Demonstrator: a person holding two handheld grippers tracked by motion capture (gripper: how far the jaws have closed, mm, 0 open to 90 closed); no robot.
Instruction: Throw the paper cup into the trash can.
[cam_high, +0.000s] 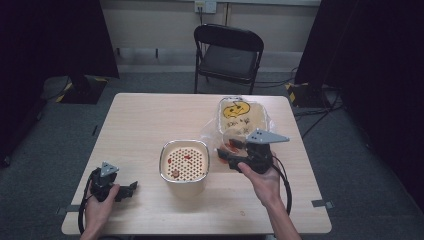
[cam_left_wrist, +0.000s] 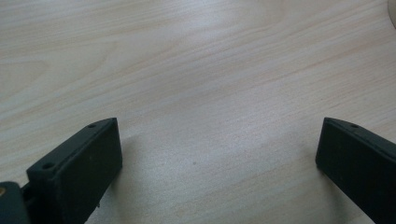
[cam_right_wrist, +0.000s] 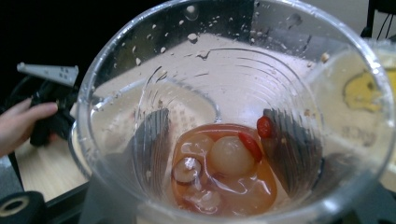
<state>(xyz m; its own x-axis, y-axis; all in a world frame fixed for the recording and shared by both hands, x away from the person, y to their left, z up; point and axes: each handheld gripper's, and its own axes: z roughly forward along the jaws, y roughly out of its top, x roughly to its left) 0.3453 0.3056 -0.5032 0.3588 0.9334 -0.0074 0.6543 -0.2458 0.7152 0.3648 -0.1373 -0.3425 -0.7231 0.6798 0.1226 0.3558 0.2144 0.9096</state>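
A light wooden bench (cam_high: 150, 120) fills the middle of the high view, with a black folding chair (cam_high: 229, 54) behind it at the top centre. Near the middle of the bench sits a cream square container (cam_high: 184, 161) topped by a perforated strainer insert that carries a few red and brown bits of food. To its right, the right tongs (cam_high: 231, 156) grip a clear plastic cup (cam_high: 227, 142), tipped on its side toward the strainer, the person's right hand (cam_high: 262, 181) rising from the bottom edge. In the right gripper view the cup (cam_right_wrist: 233, 116) opens toward the camera, with both black jaws showing through its walls, one pressed on each side; at its bottom lie reddish liquid, a pale round fruit (cam_right_wrist: 229, 155), red berries and a dark-rimmed slice. Behind the cup, in the upper right of the bench, stands a second clear container (cam_high: 242, 116) with a yellow printed figure. At the lower left of the high view, the left tongs (cam_high: 131, 188) rest low on the bench in the left hand (cam_high: 97, 205). In the left gripper view its jaws stand spread wide, with bare wood between them.
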